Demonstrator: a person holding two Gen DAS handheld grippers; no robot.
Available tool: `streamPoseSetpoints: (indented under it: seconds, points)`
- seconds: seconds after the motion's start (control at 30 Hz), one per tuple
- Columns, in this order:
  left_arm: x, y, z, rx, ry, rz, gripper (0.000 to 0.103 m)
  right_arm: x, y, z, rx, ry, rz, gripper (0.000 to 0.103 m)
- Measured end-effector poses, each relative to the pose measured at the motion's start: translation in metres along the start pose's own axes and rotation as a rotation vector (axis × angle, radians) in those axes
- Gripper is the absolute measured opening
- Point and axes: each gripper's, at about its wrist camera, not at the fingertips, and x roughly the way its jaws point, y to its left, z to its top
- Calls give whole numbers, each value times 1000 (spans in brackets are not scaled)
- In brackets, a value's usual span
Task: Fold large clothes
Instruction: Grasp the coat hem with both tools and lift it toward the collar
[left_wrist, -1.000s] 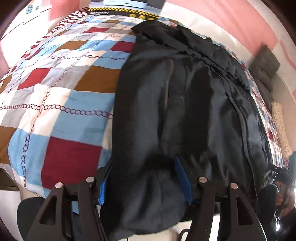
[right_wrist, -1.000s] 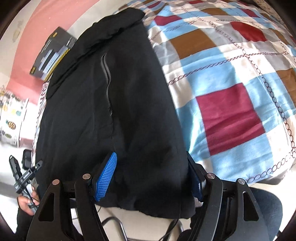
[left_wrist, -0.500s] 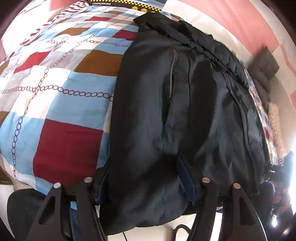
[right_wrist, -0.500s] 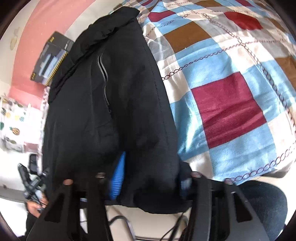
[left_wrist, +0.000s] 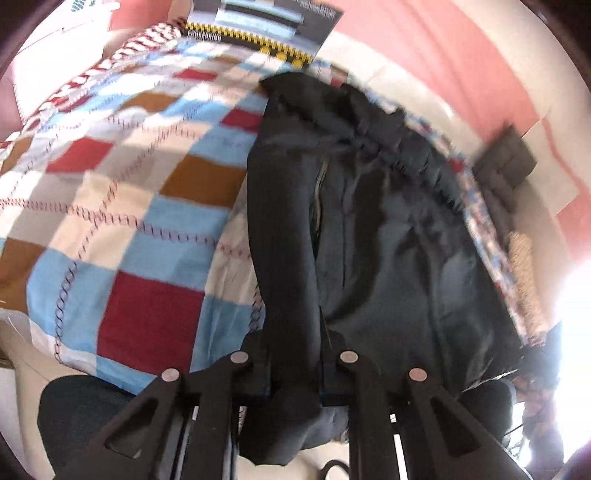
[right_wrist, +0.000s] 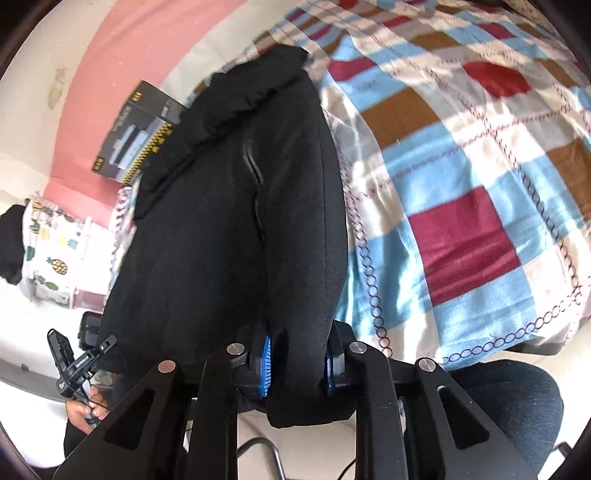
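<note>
Gripping the near hem of a black jacket (left_wrist: 369, 229) on a bed, both tools clamped on cloth.

The left tool (left_wrist: 293, 373) has just pinched shut on a bunched fold of the jacket at the bottom centre of its view, and the right tool (right_wrist: 297, 365), its blue pads (right_wrist: 264, 363) showing, has just closed on another fold at the bottom centre of its own view. The jacket lies lengthwise from the lower middle to the upper middle of each frame, on a checked blanket (right_wrist: 461, 229) of red, blue, brown and white squares with chain lines. Beyond its collar, a dark box (right_wrist: 138, 131) with a yellow-and-black chequer strip leans at the pink wall (right_wrist: 110, 74); its print is too blurred to read. A pineapple-print cushion (right_wrist: 51, 251) sits at the left edge of the right view, and a hand (right_wrist: 83, 411) holding the other tool shows at lower left.
</note>
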Motion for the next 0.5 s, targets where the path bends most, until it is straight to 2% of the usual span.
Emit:
streamPoseSetpoints:
  seconds: [0.3,0.5]
  points:
    - [-44,-11,37,-59,-127,-129,16,-31,12,21,30,-109,109,19]
    - [-56,-16,62,-73,-184,-162,16,-47,23,41,24,-158,154,18]
